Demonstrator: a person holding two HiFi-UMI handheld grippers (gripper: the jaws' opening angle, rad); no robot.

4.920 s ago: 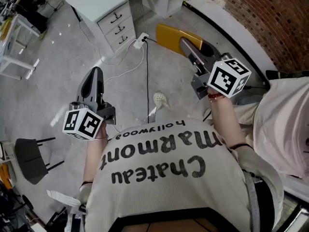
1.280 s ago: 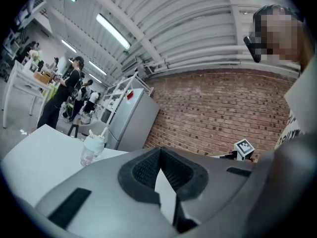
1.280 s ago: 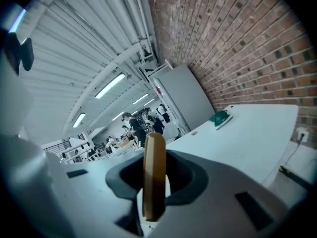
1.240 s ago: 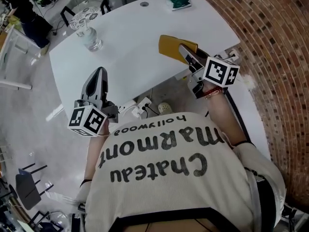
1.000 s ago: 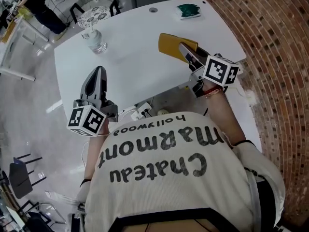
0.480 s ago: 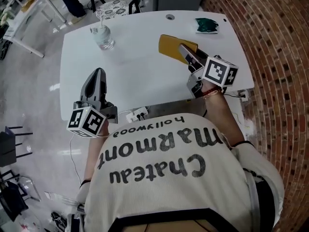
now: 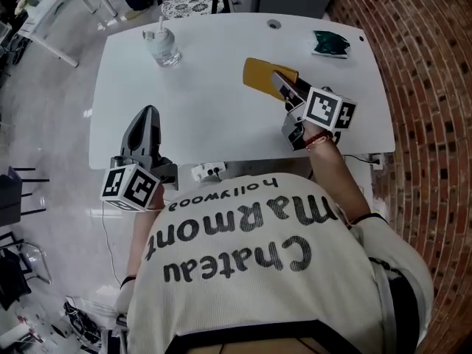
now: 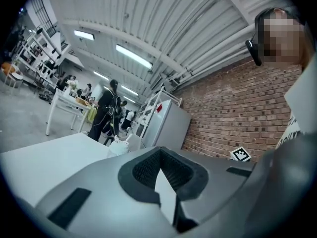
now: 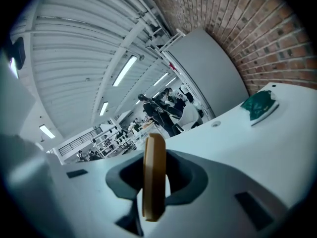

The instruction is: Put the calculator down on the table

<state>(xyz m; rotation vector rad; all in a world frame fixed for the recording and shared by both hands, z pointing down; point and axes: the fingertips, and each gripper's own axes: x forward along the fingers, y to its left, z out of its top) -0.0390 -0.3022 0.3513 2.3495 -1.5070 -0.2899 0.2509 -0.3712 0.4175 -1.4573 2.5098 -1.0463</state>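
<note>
**Head view: yellow calculator held in right tool over white table**

1. Flat yellow rectangular calculator (image 7: 260, 76). Clamped at its near end in the right tool (image 7: 284, 88), its free end reaching out over the right half of the table, well inside the far and right edges. In the right gripper view it stands edge-on and upright between the two jaws, which press on both of its faces. No view shows whether it touches the tabletop.
2. Right tool. Jaws narrow, closed on item 1, with the black-and-white marker cube (image 7: 330, 109) at the rear.
3. Left tool (image 7: 147, 116). Over the near left part of the table. Jaw tips together, with nothing between them.
4. White rectangular table (image 7: 214, 116).
5. Clear plastic bottle (image 7: 165, 49). Upright near the far left corner.
6. Dark green crumpled object (image 7: 330, 43). Lies near the far right corner, well apart from item 1.
7. Round cable hole (image 7: 274, 24). Set beside the far edge.
</note>
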